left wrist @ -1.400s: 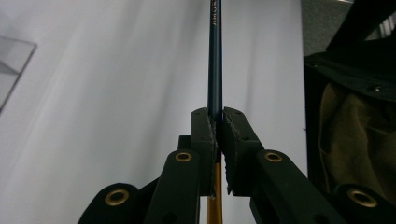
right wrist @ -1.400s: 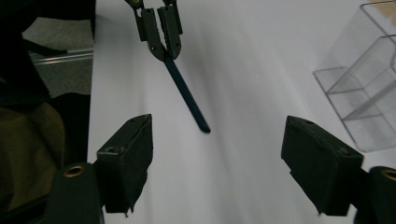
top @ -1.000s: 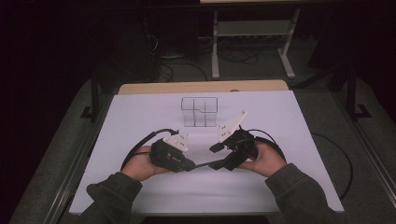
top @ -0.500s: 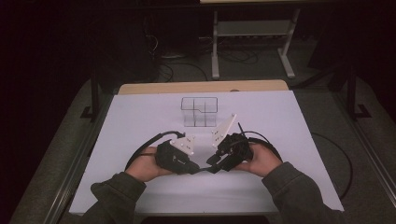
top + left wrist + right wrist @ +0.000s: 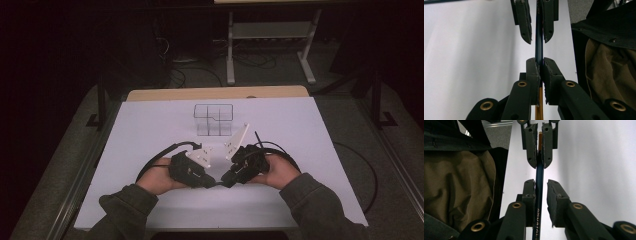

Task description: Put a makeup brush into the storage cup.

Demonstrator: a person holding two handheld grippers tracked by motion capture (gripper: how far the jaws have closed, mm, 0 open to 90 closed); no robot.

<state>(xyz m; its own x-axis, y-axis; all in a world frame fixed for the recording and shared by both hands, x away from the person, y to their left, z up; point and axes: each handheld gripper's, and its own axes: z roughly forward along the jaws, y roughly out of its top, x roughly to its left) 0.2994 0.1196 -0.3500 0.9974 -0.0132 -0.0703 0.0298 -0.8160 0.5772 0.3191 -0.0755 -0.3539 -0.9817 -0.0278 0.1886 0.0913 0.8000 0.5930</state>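
A thin dark blue stick (image 5: 539, 47) with an orange-brown end, like a pencil, runs between the two grippers. My left gripper (image 5: 540, 61) is shut on it, both pads pressed to its sides. Facing it tip to tip, my right gripper (image 5: 541, 182) has just been closing around the same stick (image 5: 539, 173). The stick lies along one of its pads, and a gap is left to the other pad (image 5: 554, 195). In the high view both hands hold the left gripper (image 5: 211, 181) and the right gripper (image 5: 226, 181) low over the near middle of the white table (image 5: 310, 130).
A clear box (image 5: 214, 120) with small compartments stands on the table beyond the grippers. Black cables (image 5: 155, 160) loop from each gripper beside the hands. The person's dark jacket (image 5: 456, 182) hangs close by the table's near edge. A metal stand (image 5: 270, 35) is on the floor behind.
The two grippers have drawn closer together, tip to tip, and less of the stick shows between them. The hands have stayed over the same part of the table.
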